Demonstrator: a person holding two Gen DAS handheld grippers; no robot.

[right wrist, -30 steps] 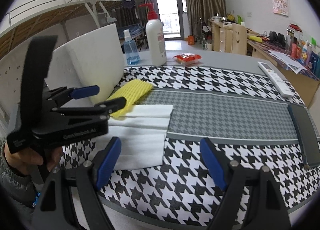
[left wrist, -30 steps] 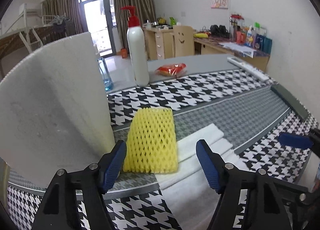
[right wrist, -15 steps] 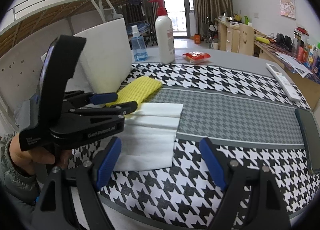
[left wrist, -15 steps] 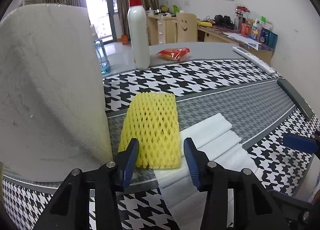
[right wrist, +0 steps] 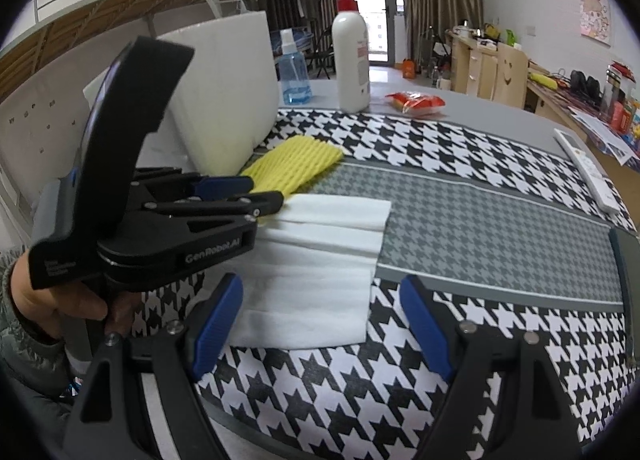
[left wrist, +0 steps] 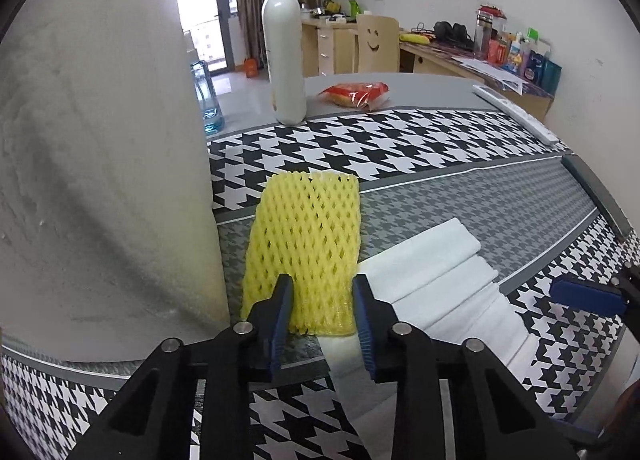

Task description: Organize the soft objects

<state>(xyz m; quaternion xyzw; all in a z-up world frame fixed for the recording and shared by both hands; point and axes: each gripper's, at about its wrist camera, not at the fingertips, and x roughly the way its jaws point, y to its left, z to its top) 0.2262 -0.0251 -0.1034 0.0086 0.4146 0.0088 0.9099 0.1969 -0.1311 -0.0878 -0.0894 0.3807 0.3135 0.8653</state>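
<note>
White pump bottle (left wrist: 283,59) upright beside blue spray bottle (right wrist: 295,75); red snack packet (left wrist: 355,93) near; remote (right wrist: 586,169) at cloth edge.

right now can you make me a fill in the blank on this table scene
1. The left gripper has its fingers either side of the near end of the ____ foam net.
2. The right gripper hangs ____ near the white sheets.
3. The pump bottle has a ____ pump.

Missing words: yellow; open; red

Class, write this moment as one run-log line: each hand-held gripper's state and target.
left hand-held gripper: jaws closing around yellow foam net, near edge | right hand-held gripper: open, above white sheet | table
</note>
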